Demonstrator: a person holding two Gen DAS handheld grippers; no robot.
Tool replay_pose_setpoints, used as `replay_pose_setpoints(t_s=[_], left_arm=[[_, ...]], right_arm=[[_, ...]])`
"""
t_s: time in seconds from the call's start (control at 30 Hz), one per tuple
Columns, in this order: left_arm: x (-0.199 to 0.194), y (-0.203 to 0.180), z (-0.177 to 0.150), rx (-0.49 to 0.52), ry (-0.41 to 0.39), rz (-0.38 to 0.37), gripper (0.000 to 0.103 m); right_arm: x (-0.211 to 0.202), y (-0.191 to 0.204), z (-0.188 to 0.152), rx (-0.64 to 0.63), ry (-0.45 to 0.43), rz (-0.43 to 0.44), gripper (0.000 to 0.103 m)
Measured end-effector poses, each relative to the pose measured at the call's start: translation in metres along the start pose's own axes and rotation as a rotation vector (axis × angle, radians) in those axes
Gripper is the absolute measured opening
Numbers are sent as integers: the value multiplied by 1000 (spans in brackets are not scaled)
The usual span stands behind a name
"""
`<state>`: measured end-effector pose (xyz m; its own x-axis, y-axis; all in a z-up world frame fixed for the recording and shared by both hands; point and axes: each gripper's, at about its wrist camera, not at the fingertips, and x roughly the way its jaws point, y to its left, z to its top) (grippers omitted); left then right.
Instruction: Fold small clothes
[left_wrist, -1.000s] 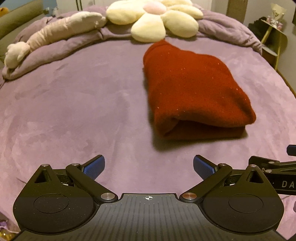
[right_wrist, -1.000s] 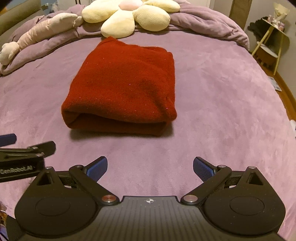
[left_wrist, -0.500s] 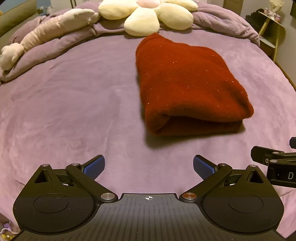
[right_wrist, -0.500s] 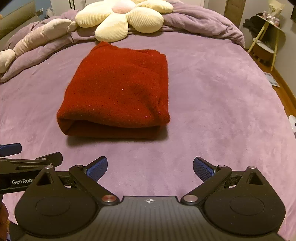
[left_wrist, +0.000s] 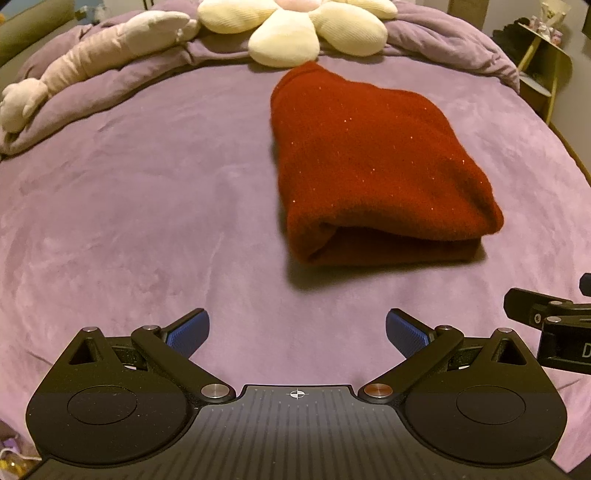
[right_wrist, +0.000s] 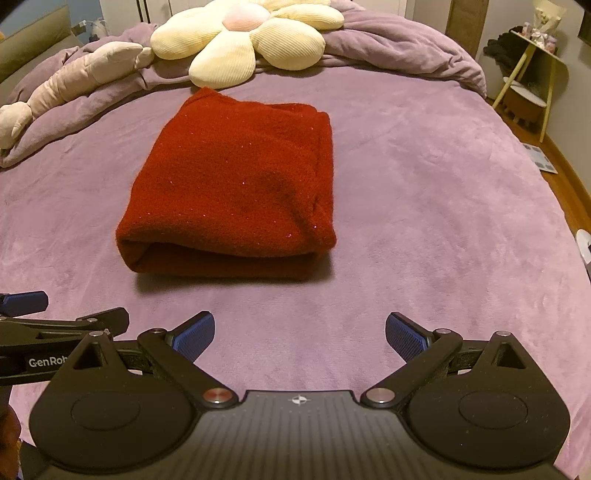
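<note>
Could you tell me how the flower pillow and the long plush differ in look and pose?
The flower pillow is cream with rounded petals and a pink centre; the long plush is pale pinkish-beige and narrow. The flower pillow sits at the middle of the bed's head; the long plush stretches along the left side. Both rest on the bunched purple duvet.

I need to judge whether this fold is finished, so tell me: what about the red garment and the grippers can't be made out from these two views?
- Red garment: its type and inner layers, hidden by the top fold in both views.
- Its far edge, foreshortened near the flower pillow.
- Right gripper in the left wrist view: cut off by the edge.
- Left gripper in the right wrist view: likewise cut off.
- Side table items: too small.
</note>
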<state>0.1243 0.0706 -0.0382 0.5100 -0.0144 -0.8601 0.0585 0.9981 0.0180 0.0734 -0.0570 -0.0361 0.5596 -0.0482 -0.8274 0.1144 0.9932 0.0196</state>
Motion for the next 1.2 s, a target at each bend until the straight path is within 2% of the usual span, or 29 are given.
replay_pose_setpoints(t_s=[1.2], left_arm=[[1, -7, 2, -5, 23, -11, 103]], right_arm=[[-4, -1, 2, 2, -5, 4, 99]])
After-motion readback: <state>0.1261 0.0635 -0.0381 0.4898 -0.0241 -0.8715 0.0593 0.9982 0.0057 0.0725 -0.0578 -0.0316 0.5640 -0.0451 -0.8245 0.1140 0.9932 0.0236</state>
